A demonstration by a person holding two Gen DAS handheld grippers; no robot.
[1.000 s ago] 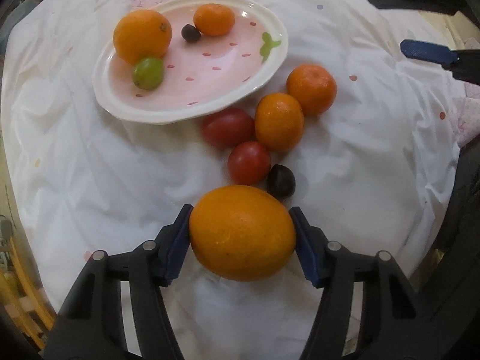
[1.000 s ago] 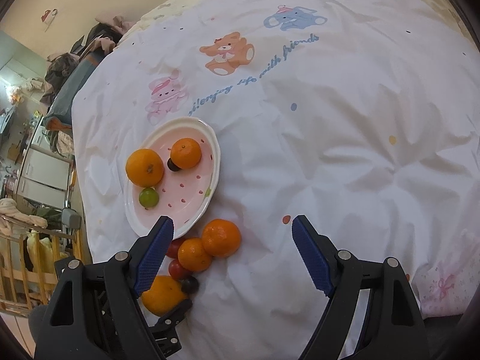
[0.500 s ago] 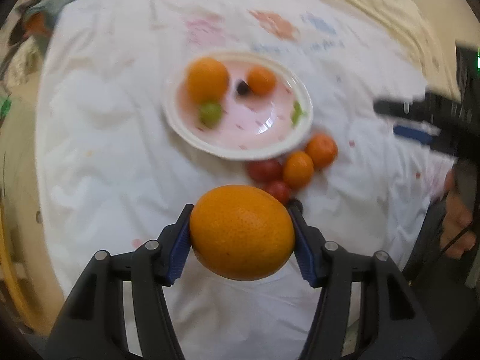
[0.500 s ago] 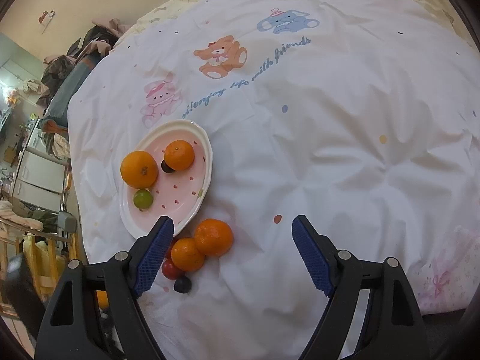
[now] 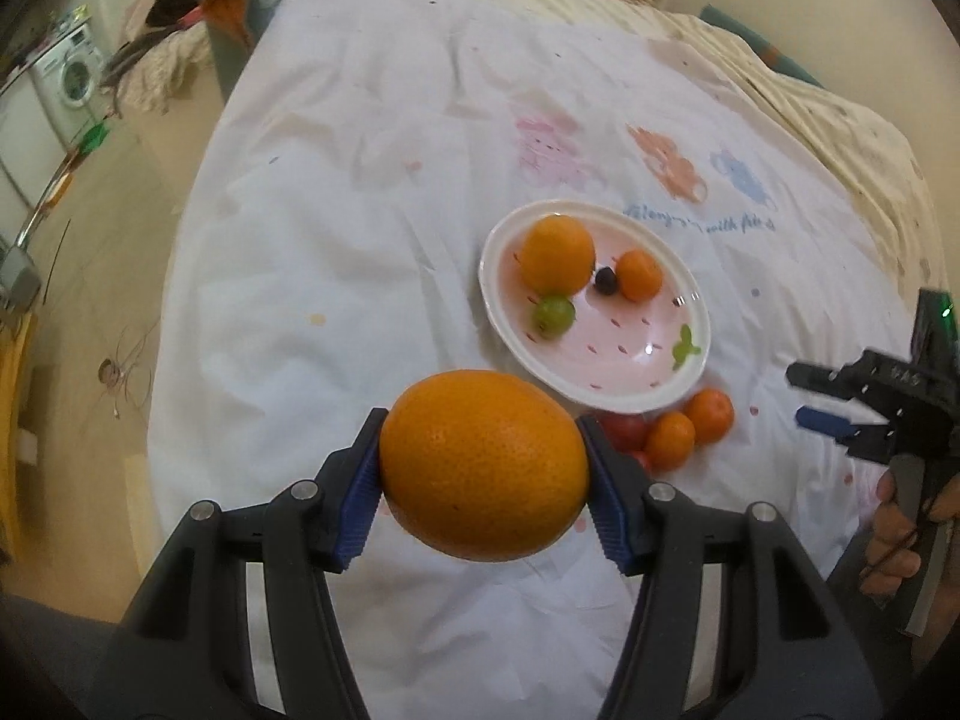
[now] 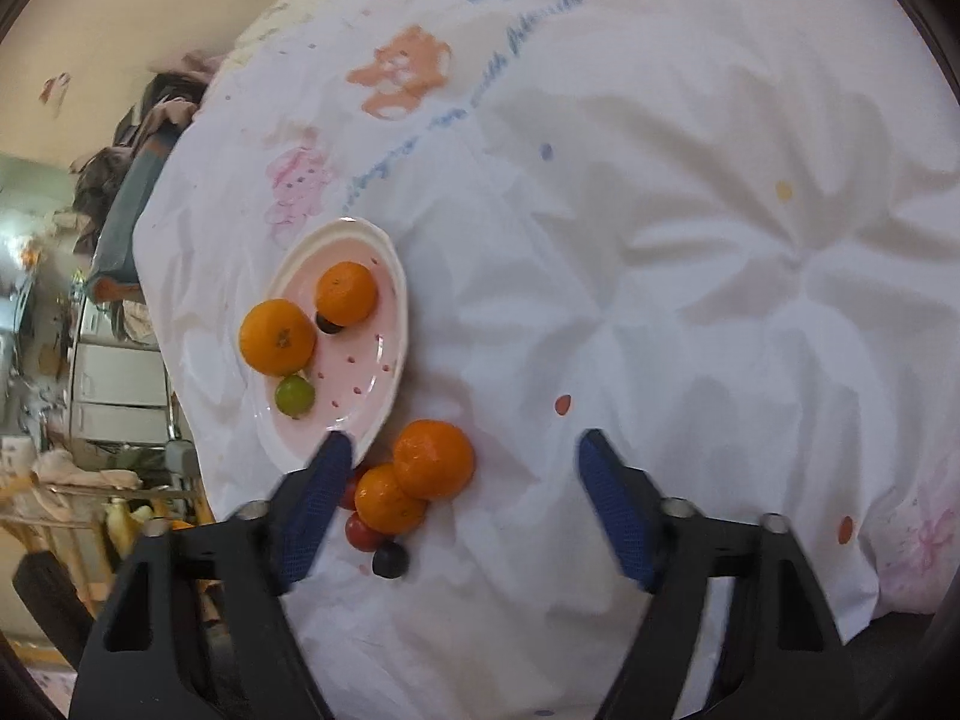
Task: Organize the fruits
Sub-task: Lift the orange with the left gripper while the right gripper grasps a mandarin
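Note:
My left gripper (image 5: 483, 468) is shut on a large orange (image 5: 483, 465) and holds it high above the white cloth. A pink oval plate (image 5: 636, 348) ahead holds an orange (image 5: 557, 255), a small tangerine (image 5: 639, 275), a green fruit (image 5: 553, 315) and a dark berry (image 5: 605, 281). Two tangerines (image 5: 690, 426) and red tomatoes (image 5: 624, 429) lie on the cloth below the plate. My right gripper (image 6: 459, 450) is open and empty above the loose tangerines (image 6: 432, 459), tomato (image 6: 363, 531) and dark berry (image 6: 390, 559); the plate (image 6: 390, 360) lies to its upper left.
The white cloth with cartoon animal prints (image 6: 720, 240) covers a soft bed. The floor, a washing machine (image 5: 66, 78) and piled clothes (image 5: 180, 6) are to the left. The right gripper and the hand holding it show in the left wrist view (image 5: 888, 414) at the right.
My left gripper has lifted the large orange up and back from the cloth, so the plate looks smaller. My right gripper has moved closer to the loose fruit.

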